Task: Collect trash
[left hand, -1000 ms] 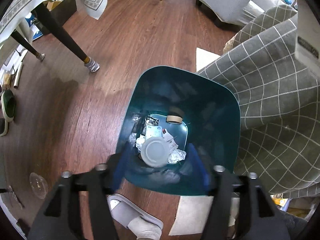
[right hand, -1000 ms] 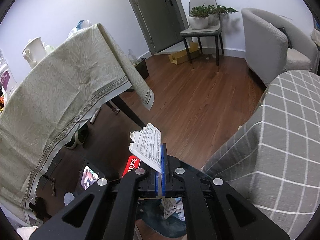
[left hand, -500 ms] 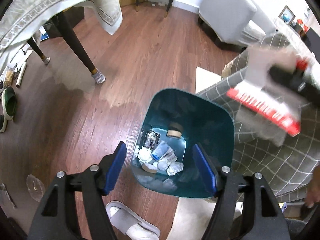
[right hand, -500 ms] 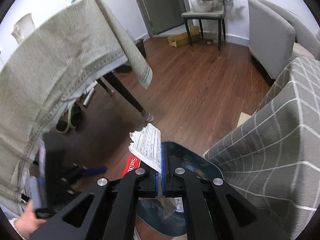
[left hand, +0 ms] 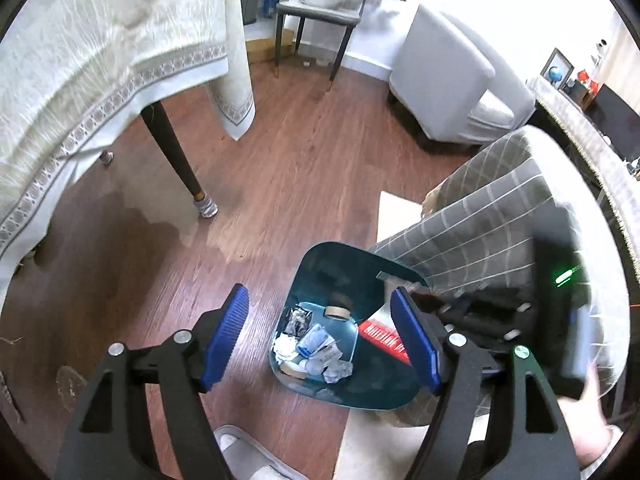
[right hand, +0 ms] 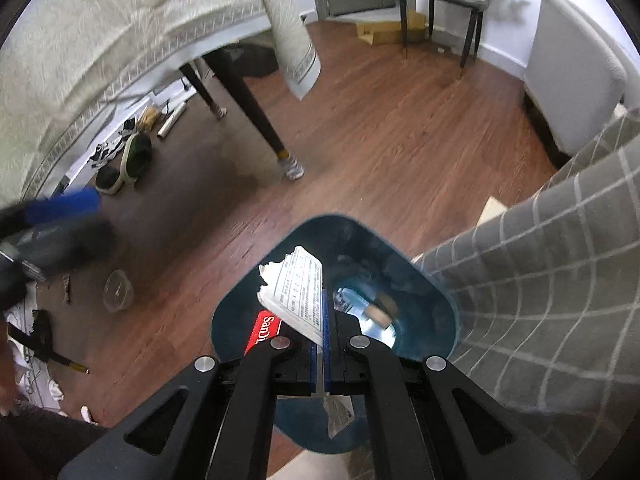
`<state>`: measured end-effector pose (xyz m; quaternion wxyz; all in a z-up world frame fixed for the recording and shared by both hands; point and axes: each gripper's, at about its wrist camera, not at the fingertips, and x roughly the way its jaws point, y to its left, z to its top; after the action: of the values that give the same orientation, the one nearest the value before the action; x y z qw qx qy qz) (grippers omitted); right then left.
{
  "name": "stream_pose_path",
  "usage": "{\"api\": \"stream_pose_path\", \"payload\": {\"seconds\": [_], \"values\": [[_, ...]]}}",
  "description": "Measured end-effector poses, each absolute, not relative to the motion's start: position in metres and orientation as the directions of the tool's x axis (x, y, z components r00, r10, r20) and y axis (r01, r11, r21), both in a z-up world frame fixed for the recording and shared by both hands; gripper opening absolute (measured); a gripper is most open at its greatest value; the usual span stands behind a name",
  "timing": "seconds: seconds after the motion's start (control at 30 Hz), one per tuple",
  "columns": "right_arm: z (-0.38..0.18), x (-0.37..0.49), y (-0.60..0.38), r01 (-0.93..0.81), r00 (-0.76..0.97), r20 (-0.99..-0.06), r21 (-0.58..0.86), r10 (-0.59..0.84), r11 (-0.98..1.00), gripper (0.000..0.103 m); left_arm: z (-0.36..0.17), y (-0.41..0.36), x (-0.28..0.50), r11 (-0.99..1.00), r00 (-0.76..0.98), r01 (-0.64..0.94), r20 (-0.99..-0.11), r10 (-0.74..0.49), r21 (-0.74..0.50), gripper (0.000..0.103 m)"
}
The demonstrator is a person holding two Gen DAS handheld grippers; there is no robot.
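A teal trash bin (left hand: 344, 268) stands on the wood floor beside a grey checked sofa; it also shows in the right wrist view (right hand: 236, 312). Crumpled wrappers and a tape roll (left hand: 335, 312) lie at its bottom. My left gripper (left hand: 320, 340) is open and empty, high above the bin. My right gripper (right hand: 319, 344) is shut on a torn red-and-white card package (right hand: 298, 292) and holds it over the bin mouth. The package's red edge (left hand: 382, 338) shows in the left wrist view, with the right gripper's black body blurred at the right.
A table with a cream cloth (left hand: 100, 40) and dark leg (left hand: 172, 148) stands left. A grey checked sofa (left hand: 488, 232) is right of the bin. A clear plastic lid (right hand: 118, 290), shoes (right hand: 132, 156) and a slipper (left hand: 248, 456) lie on the floor. A white armchair (left hand: 448, 80) stands at the back.
My left gripper has risen and drawn back from the bin, still open. My right gripper has tilted down and moved over the bin mouth with the package.
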<state>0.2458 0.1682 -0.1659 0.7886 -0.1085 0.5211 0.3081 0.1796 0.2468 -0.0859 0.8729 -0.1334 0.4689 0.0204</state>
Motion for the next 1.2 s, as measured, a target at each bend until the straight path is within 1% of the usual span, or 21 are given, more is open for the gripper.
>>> {"api": "stream_pose_path", "payload": {"seconds": [0.1, 0.23, 0.27, 0.33, 0.37, 0.4, 0.43, 0.63, 0.73, 0.83, 0.93, 0.97, 1.1, 1.2], "values": [[-0.18, 0.238, 0.171, -0.603, 0.257, -0.908, 0.116, 0.33, 0.789, 0.002, -0.074, 0.244, 0.176, 0.963, 0.56, -0.174, -0.825, -0.076, -0.206, 0.076], [-0.193, 0.236, 0.168, -0.6, 0.216, -0.93, 0.113, 0.296, 0.792, 0.002, -0.053, 0.241, 0.165, 0.965, 0.572, -0.191, -0.819, -0.039, -0.18, 0.076], [-0.193, 0.236, 0.167, -0.595, 0.21, -0.932, 0.118, 0.295, 0.795, 0.007, -0.048, 0.239, 0.161, 0.966, 0.576, -0.191, -0.817, -0.033, -0.173, 0.076], [-0.192, 0.236, 0.164, -0.582, 0.198, -0.934, 0.134, 0.299, 0.802, 0.03, -0.037, 0.236, 0.154, 0.967, 0.591, -0.198, -0.807, -0.013, -0.161, 0.077], [-0.19, 0.235, 0.161, -0.576, 0.203, -0.931, 0.136, 0.302, 0.806, 0.054, -0.032, 0.235, 0.151, 0.967, 0.599, -0.202, -0.801, -0.005, -0.158, 0.078], [-0.186, 0.234, 0.159, -0.573, 0.209, -0.929, 0.136, 0.305, 0.808, 0.06, -0.028, 0.235, 0.148, 0.966, 0.605, -0.207, -0.796, 0.004, -0.153, 0.081], [-0.184, 0.233, 0.158, -0.573, 0.209, -0.928, 0.14, 0.309, 0.807, 0.06, -0.023, 0.232, 0.145, 0.966, 0.611, -0.214, -0.792, 0.016, -0.145, 0.084], [-0.154, 0.212, 0.15, -0.597, 0.241, -0.913, 0.128, 0.329, 0.792, 0.06, 0.002, 0.216, 0.124, 0.976, 0.642, -0.189, -0.766, 0.041, -0.106, 0.088], [-0.143, 0.204, 0.144, -0.602, 0.257, -0.904, 0.127, 0.342, 0.789, 0.064, 0.018, 0.208, 0.11, 0.976, 0.672, -0.183, -0.74, 0.035, -0.12, 0.093], [-0.128, 0.194, 0.135, -0.604, 0.28, -0.891, 0.126, 0.358, 0.787, 0.067, 0.033, 0.202, 0.097, 0.978, 0.694, -0.176, -0.719, 0.044, -0.11, 0.095], [-0.109, 0.176, 0.126, -0.612, 0.32, -0.869, 0.115, 0.378, 0.782, 0.076, 0.043, 0.194, 0.083, 0.983, 0.709, -0.166, -0.703, 0.061, -0.082, 0.097], [-0.099, 0.168, 0.121, -0.617, 0.335, -0.858, 0.112, 0.389, 0.779, 0.082, 0.047, 0.191, 0.077, 0.984, 0.718, -0.159, -0.693, 0.061, -0.078, 0.098], [-0.067, 0.142, 0.096, -0.616, 0.413, -0.817, 0.074, 0.402, 0.785, 0.089, 0.055, 0.181, 0.061, 0.985, 0.741, -0.158, -0.669, 0.067, -0.076, 0.098], [-0.038, 0.12, 0.068, -0.582, 0.497, -0.769, 0.049, 0.403, 0.812, 0.094, 0.059, 0.168, 0.045, 0.985, 0.762, -0.16, -0.642, 0.082, -0.064, 0.098]]}}
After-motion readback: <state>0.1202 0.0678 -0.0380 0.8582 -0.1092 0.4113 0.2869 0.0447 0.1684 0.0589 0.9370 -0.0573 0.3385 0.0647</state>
